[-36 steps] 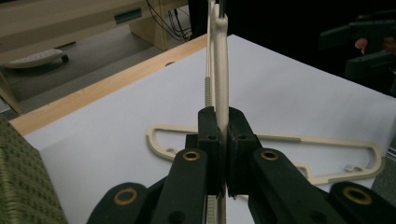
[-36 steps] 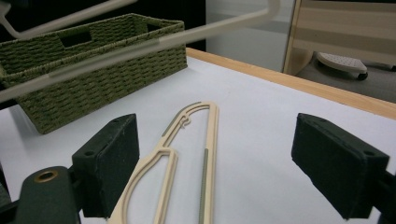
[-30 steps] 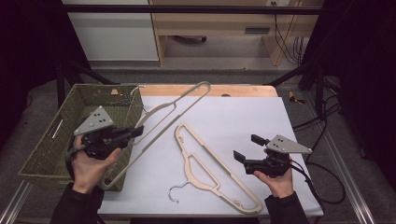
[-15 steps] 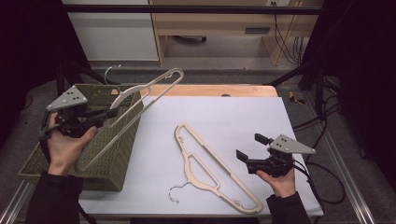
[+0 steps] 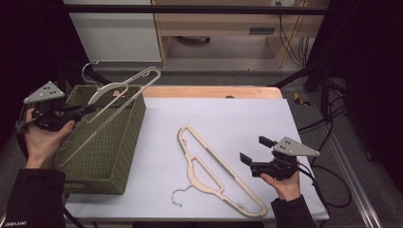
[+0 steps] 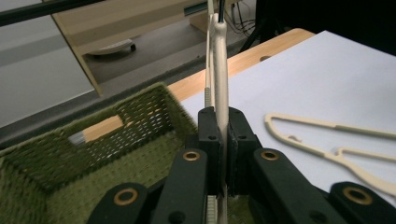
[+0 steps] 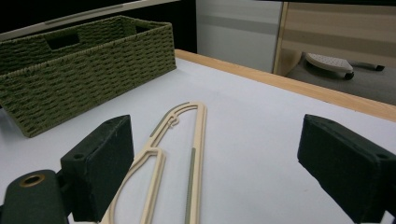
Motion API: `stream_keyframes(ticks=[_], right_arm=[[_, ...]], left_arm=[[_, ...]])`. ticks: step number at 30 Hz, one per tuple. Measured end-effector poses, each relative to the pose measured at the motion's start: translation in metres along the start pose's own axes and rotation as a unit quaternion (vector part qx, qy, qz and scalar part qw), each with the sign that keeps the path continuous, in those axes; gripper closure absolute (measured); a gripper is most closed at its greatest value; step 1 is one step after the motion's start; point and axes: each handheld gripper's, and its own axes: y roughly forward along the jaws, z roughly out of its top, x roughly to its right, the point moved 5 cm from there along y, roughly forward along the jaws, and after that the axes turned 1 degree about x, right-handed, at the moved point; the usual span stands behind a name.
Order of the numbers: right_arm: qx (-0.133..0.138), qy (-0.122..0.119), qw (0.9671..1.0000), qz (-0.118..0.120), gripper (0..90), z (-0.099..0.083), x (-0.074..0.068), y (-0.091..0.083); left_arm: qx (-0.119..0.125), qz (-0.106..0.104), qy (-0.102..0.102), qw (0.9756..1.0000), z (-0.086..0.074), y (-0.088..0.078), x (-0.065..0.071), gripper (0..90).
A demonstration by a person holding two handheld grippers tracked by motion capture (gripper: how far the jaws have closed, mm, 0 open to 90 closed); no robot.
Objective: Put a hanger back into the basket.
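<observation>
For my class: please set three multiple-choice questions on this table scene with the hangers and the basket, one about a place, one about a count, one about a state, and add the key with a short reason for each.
1. Where is the hanger that the left gripper holds?
A. Flat on the white table top
B. Lifted over the green basket
C. Between the right gripper's jaws

2. How many cream hangers are there?
A. One
B. Two
C. Four

3. How do the right gripper's jaws stand?
A. Wide open with nothing between them
C. Shut on a hanger
B. Shut on the basket's rim

Key:
1 B, the held hanger slants above the green basket in the high view.
2 B, one is held and a second hanger lies flat on the table.
3 A, the right gripper view shows the right gripper with its pads far apart and only table behind the gap.
</observation>
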Motion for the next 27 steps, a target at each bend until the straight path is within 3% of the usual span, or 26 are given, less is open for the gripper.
stream_keyframes(ticks=[7,13,23,27], right_arm=[[0.002,0.001,1.0000,-0.001,10.1,0.000,0.001,0.000],[0.003,0.002,1.0000,-0.001,10.1,0.000,0.001,0.000],[-0.003,0.003,1.0000,-0.003,9.7,-0.001,0.002,0.001],[-0.005,0.004,1.0000,-0.003,9.7,-0.002,0.002,0.001]], left_arm=[[-0.019,0.014,-0.007,0.9997,-0.021,-0.001,-0.026,86.6],[-0.015,0.020,-0.020,0.9995,-0.036,-0.005,-0.043,86.6],[-0.039,0.020,-0.026,0.9987,-0.059,-0.005,-0.058,86.6],[-0.048,0.021,-0.038,0.9979,-0.068,0.000,-0.061,86.6]])
